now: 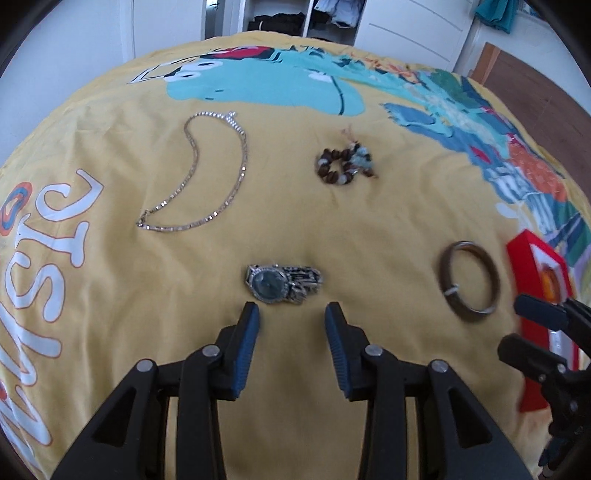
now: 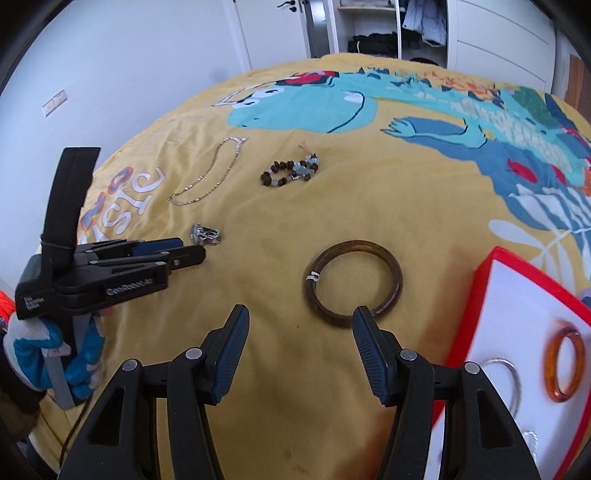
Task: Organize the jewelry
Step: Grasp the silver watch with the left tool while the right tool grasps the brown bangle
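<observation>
A silver watch [image 1: 281, 283] lies on the yellow bedspread just ahead of my open left gripper [image 1: 291, 314]; it also shows in the right wrist view [image 2: 205, 234]. A dark brown bangle [image 2: 353, 282] lies just ahead of my open right gripper [image 2: 300, 317], whose right fingertip overlaps its near rim; the bangle shows at the right in the left wrist view [image 1: 469, 281]. A silver chain necklace [image 1: 207, 173] and a beaded bracelet [image 1: 341, 165] lie farther back. A red-rimmed white box [image 2: 476, 306] at the right holds an orange bangle [image 2: 564, 363] and a silver ring [image 2: 506, 376].
The yellow bedspread [image 1: 369, 236] carries a dinosaur print and lettering. The left gripper [image 2: 170, 254] shows at the left in the right wrist view, held by a gloved hand [image 2: 55, 354]. An open wardrobe [image 2: 384, 33] and white walls stand behind the bed.
</observation>
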{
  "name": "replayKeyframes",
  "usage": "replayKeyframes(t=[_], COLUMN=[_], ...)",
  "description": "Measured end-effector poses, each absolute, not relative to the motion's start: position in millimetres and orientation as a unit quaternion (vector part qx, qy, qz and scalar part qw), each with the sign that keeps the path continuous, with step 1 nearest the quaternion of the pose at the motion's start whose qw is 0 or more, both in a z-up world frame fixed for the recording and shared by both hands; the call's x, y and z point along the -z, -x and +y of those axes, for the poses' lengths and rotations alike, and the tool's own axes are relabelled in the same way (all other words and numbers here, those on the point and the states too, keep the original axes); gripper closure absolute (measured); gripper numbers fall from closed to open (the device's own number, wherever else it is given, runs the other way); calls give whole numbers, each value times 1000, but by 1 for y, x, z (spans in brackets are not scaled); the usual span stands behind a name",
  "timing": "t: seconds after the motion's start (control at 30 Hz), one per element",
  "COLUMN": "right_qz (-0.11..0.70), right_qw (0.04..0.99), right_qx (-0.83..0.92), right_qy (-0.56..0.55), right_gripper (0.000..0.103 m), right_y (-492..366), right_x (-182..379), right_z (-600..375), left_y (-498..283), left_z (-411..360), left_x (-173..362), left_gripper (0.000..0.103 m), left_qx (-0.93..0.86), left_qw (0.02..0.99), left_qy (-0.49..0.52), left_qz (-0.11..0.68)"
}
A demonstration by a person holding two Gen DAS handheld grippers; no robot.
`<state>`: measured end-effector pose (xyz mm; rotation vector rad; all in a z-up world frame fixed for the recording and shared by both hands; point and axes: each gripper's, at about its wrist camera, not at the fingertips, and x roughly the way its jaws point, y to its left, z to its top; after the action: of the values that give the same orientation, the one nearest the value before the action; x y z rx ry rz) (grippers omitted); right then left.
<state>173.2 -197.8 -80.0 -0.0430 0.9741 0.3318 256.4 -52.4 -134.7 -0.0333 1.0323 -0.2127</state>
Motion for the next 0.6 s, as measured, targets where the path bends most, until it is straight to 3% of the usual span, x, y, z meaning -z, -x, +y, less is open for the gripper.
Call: replayKeyframes(t=[0.3,0.5,0.6], right_qz=[476,496,504], right_qw=[863,854,850], right_qx=[-166,-154,-152], right_qy=[23,1,-11], right_gripper=[46,60,66], right_y=[-194,-209,-215], right_x=[96,112,119], right_z=[-187,-189,-189], left_y=[-270,-275,-274], left_z=[-48,-40,-38], left_x=[143,147,148], left_gripper=[64,64,69], left_qx=[80,79,78], left_qw=[872,873,876], left_qy=[46,69,75], left_qz=[480,476,471])
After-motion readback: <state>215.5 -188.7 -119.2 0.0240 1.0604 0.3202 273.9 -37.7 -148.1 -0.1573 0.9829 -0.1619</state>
